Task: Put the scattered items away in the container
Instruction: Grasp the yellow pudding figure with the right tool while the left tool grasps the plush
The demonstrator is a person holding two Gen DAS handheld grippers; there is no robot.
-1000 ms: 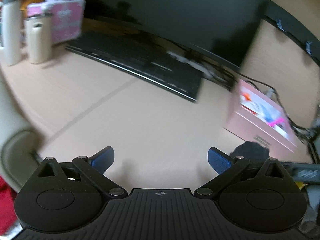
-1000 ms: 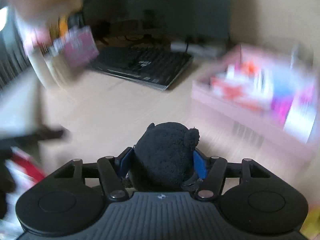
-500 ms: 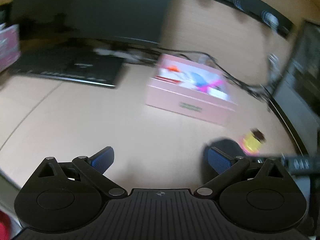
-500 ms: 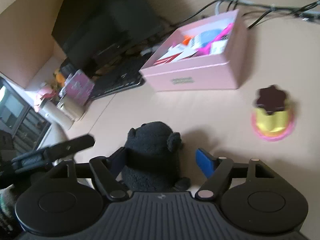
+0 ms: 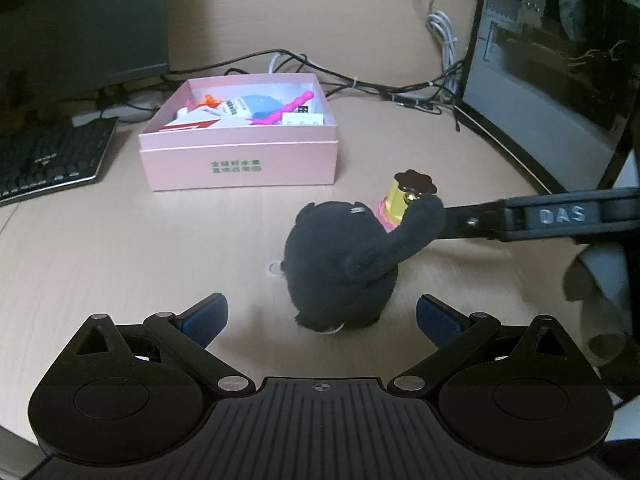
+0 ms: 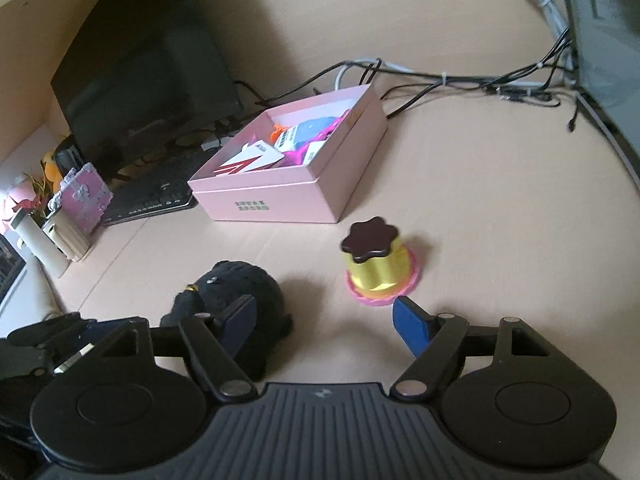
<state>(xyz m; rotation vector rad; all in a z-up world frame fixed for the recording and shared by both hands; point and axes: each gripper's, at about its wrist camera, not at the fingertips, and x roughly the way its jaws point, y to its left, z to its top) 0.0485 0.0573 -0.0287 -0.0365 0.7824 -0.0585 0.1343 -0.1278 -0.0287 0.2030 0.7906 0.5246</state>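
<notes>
A pink box (image 5: 239,156) sits on the light wooden desk (image 5: 120,240), already holding cards, a blue thing and a pink stick. Green writing is printed on its front wall, too small to read. A black keyboard (image 5: 44,160) lies left of the box, a dark monitor (image 5: 80,20) stands behind it, and cables (image 5: 380,88) trail behind toward a computer case (image 5: 552,72). The black plush toy (image 5: 344,264) sits on the desk in front of the box, hiding part of the yellow toy cup with a brown flower lid (image 6: 376,264) in the left view. The left gripper (image 5: 322,318) is wide apart around nothing. The right gripper (image 6: 324,318) has just been opening; its left finger (image 6: 236,318) maybe touches the plush, and its arm reads "DAS".
</notes>
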